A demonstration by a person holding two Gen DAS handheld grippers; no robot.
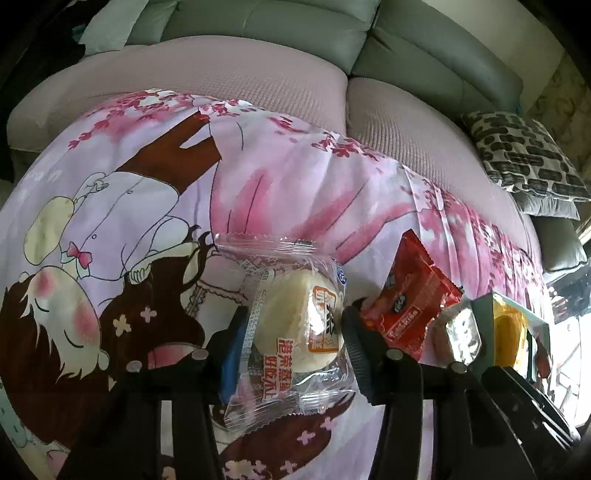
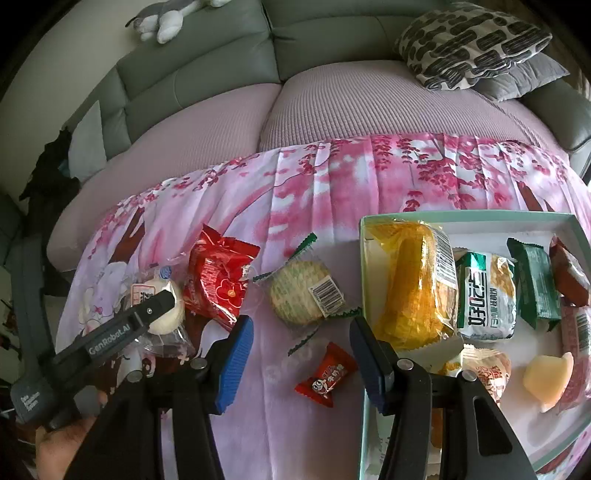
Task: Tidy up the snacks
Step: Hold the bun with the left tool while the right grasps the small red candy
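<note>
My left gripper (image 1: 293, 334) is shut on a clear-wrapped white steamed cake (image 1: 295, 321), held just above the pink printed cloth (image 1: 280, 177). The same gripper (image 2: 166, 299) and cake (image 2: 162, 310) show at left in the right wrist view. My right gripper (image 2: 301, 332) is open and empty above the cloth, over a small red candy (image 2: 327, 374). A red packet (image 2: 218, 275) and a round rice cracker (image 2: 301, 291) lie ahead of it. A pale green tray (image 2: 369, 221) at right holds a yellow cake pack (image 2: 410, 284), a green-white packet (image 2: 485, 295) and several other snacks.
The cloth covers a pink-cushioned grey sofa (image 2: 207, 66). A black-and-white patterned pillow (image 2: 469, 37) lies at the back right, and a plush toy (image 2: 166, 18) sits on the backrest. In the left wrist view the red packet (image 1: 410, 295) and tray edge (image 1: 484, 306) lie to the right.
</note>
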